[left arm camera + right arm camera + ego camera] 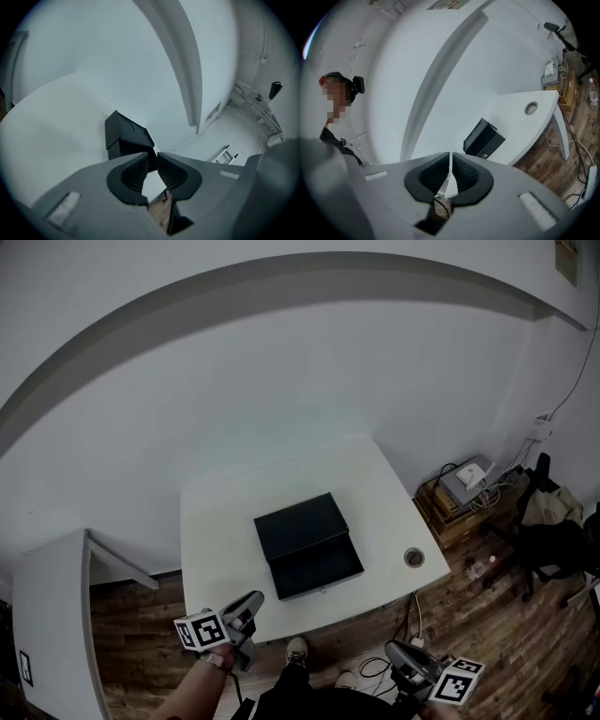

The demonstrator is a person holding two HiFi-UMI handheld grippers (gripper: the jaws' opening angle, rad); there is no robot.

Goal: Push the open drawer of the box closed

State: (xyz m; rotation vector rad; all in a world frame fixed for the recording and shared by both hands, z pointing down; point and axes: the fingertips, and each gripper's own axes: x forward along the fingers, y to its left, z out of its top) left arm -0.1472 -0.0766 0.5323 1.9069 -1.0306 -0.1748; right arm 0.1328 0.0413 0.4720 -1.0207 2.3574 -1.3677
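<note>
A black box (300, 524) lies in the middle of the white table (216, 521), its drawer (316, 569) pulled out toward the table's front edge. My left gripper (253, 599) hovers at that front edge, left of the drawer and apart from it. In the left gripper view the jaws (152, 157) stand slightly open with nothing between them, and the box (125, 135) lies just beyond. My right gripper (394, 651) hangs below the table's front right corner, over the floor. The right gripper (450, 157) is shut and empty, with the box (483, 137) farther off on the table (525, 129).
A round cable grommet (413, 558) sits near the table's right edge. A second white desk (52, 615) stands at the left. On the wood floor at the right are a crate with devices (464, 488), cables and a dark chair (553, 535). A person (333, 136) shows in the right gripper view.
</note>
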